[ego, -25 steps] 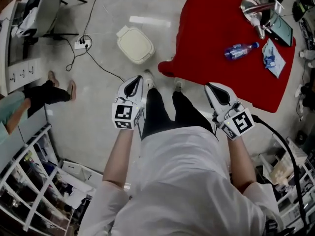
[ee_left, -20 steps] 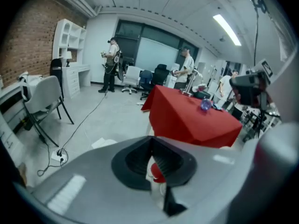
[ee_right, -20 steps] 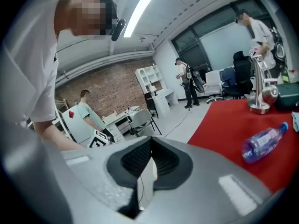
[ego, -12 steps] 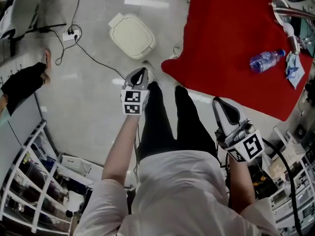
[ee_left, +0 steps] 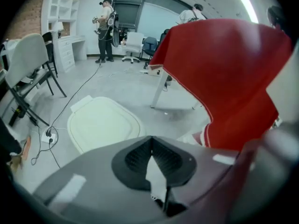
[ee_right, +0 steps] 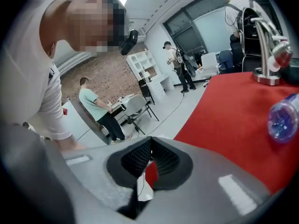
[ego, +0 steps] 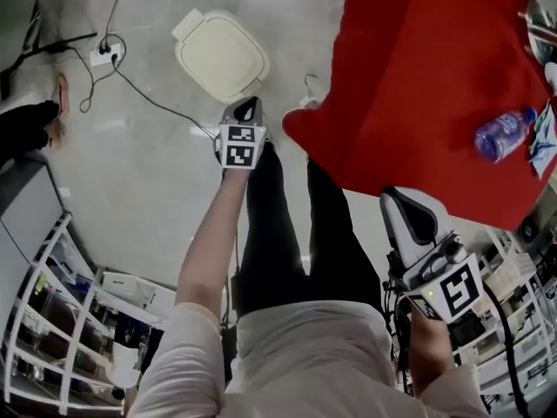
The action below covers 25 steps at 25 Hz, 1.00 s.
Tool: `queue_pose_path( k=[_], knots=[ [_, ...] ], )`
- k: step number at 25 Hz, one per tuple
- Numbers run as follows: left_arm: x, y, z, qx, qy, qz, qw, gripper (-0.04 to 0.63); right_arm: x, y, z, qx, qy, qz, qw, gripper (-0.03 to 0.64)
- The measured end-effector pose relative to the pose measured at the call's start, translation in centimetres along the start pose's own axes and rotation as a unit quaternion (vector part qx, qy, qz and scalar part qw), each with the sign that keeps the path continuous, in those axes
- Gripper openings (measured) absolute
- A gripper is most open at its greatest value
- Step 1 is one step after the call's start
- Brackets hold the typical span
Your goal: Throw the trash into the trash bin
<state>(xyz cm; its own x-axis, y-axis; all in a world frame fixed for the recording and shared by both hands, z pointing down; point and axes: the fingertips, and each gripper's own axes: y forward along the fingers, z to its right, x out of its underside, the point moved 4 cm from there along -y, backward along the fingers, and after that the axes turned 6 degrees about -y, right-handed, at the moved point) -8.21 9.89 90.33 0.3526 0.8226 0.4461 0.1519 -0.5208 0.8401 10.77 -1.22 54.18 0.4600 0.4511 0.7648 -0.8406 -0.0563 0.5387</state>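
The cream trash bin (ego: pixel 220 55) stands on the floor with its lid closed; it also fills the left gripper view's middle left (ee_left: pixel 103 123). My left gripper (ego: pixel 250 104) hangs just short of the bin's near edge, and its jaws (ee_left: pixel 152 139) meet at the tips with nothing seen between them. My right gripper (ego: pixel 393 197) is shut and empty, held by the red table's (ego: pixel 418 77) near edge, pointing along the cloth (ee_right: pixel 150 140). A plastic bottle (ego: pixel 503 133) lies on the cloth at the right, also in the right gripper view (ee_right: pixel 282 118), beside a blue-white wrapper (ego: pixel 545 138).
A power strip with cables (ego: pixel 103 55) lies on the floor left of the bin. A white wire rack (ego: pixel 48 329) stands at the lower left. A chair (ee_left: pixel 25 62) and people (ee_left: pixel 106 29) are farther back. A metal tap (ee_right: pixel 265 43) rises at the table's far end.
My left gripper has dropped down and forward to the bin's near side. The right gripper has sunk lower, closer to my body. The bin and table now sit nearer in the head view.
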Motion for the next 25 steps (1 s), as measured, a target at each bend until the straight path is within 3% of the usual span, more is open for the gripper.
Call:
queue_pose_path(
  k=[4,11,18,25],
  knots=[
    [1.4,3.4,-0.6,0.003,-0.009,-0.023,0.9997,0.005,0.8,2.7,0.9,-0.013,0.028,-0.022,0.999,0.002],
    [3.1,6.0,-2.2,-0.013,-0.050,-0.050,0.9974,0.006,2.4,7.4,-0.5,-0.084,0.090,-0.098,0.988,0.002],
    [3.2,8.0,-3.6,-0.015,-0.070,-0.068,0.9951,0.006,2.7,11.2,-3.8,-0.156,0.107,-0.151,0.970,0.002],
    [4.9,9.1,-3.7,-0.020,-0.087,-0.091,0.9918,0.006,2.2,14.0,-5.2,-0.179,0.104,-0.178,0.962,0.002]
  ],
)
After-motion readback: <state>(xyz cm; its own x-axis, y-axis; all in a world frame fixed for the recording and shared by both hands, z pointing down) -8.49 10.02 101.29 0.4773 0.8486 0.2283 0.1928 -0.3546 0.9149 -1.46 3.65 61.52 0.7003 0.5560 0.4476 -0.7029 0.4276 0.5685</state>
